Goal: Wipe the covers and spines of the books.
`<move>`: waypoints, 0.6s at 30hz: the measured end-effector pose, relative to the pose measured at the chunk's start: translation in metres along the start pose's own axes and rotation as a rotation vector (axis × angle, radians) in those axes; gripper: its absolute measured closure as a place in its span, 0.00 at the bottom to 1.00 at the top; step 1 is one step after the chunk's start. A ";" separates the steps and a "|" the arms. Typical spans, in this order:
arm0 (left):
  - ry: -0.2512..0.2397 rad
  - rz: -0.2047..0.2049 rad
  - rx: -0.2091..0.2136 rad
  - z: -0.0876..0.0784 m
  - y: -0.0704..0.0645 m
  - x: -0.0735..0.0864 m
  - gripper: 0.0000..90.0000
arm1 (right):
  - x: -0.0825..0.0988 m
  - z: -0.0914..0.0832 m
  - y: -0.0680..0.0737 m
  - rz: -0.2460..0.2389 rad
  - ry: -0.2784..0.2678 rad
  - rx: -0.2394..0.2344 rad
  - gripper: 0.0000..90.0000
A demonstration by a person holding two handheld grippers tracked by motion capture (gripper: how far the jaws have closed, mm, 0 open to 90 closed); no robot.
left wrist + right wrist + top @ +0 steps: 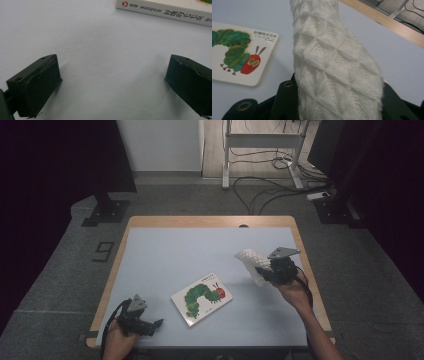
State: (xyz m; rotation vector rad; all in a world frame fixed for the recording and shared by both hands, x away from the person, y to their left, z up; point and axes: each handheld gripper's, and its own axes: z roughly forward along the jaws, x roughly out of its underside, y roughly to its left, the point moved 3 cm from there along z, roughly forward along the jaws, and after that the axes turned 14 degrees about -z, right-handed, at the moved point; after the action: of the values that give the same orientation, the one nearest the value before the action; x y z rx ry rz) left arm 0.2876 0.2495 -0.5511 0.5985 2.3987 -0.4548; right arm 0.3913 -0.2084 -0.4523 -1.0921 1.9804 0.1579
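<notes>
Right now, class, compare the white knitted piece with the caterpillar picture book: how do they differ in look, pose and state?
The white knitted piece is soft, plain white and textured; the picture book is flat, stiff and printed with a green, red-headed caterpillar. The knitted piece is lifted off the table, gripped by the right gripper; the book lies flat on it, untouched. The knitted piece sits at the table's right; the book is near the middle, closer to the open left gripper. Both are mostly white.
</notes>
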 end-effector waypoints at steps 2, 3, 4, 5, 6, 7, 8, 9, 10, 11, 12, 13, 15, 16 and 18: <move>0.000 0.001 0.000 0.000 0.000 0.000 0.00 | 0.004 -0.004 -0.003 0.011 0.003 0.011 0.66; 0.000 0.001 0.000 0.000 0.000 0.000 0.00 | 0.004 -0.004 -0.003 0.011 0.003 0.011 0.66; 0.000 0.002 -0.001 0.000 0.000 0.000 0.00 | 0.008 -0.008 -0.007 0.021 0.007 0.020 0.66; -0.001 -0.002 0.001 0.000 0.000 0.000 0.00 | 0.010 -0.009 -0.008 0.024 0.006 0.026 0.66; -0.001 -0.001 0.001 0.000 0.000 0.000 0.00 | 0.012 -0.011 -0.010 0.029 0.007 0.030 0.66; -0.001 -0.001 0.001 0.000 0.000 0.000 0.00 | 0.015 -0.014 -0.013 0.036 0.009 0.037 0.66; -0.001 -0.001 0.001 0.000 0.000 0.000 0.00 | 0.018 -0.015 -0.015 0.040 0.011 0.042 0.66; -0.001 -0.001 0.001 0.000 0.000 0.000 0.00 | 0.020 -0.017 -0.017 0.043 0.015 0.047 0.66; -0.001 0.000 0.001 0.000 0.000 0.000 0.00 | 0.022 -0.018 -0.018 0.044 0.017 0.052 0.66; -0.001 0.000 0.001 0.000 0.000 0.000 0.00 | 0.022 -0.018 -0.018 0.044 0.017 0.052 0.66; 0.000 0.000 0.001 0.000 0.000 0.000 0.00 | 0.028 -0.022 -0.022 0.056 0.024 0.063 0.66; 0.000 0.000 0.001 0.000 0.000 0.000 0.00 | 0.030 -0.023 -0.023 0.057 0.026 0.072 0.66; 0.000 0.000 0.001 0.000 0.000 0.000 0.00 | 0.035 -0.025 -0.025 0.056 0.037 0.087 0.66; 0.000 0.000 0.001 0.000 0.000 0.000 0.00 | 0.038 -0.025 -0.026 0.059 0.042 0.088 0.66; 0.000 -0.001 0.001 0.000 0.000 0.000 0.00 | 0.043 -0.024 -0.026 0.063 0.049 0.090 0.66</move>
State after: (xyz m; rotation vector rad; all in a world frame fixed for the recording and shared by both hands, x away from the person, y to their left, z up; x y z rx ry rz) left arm 0.2876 0.2494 -0.5511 0.5977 2.3986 -0.4563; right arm 0.3846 -0.2636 -0.4612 -0.9846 2.0464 0.0753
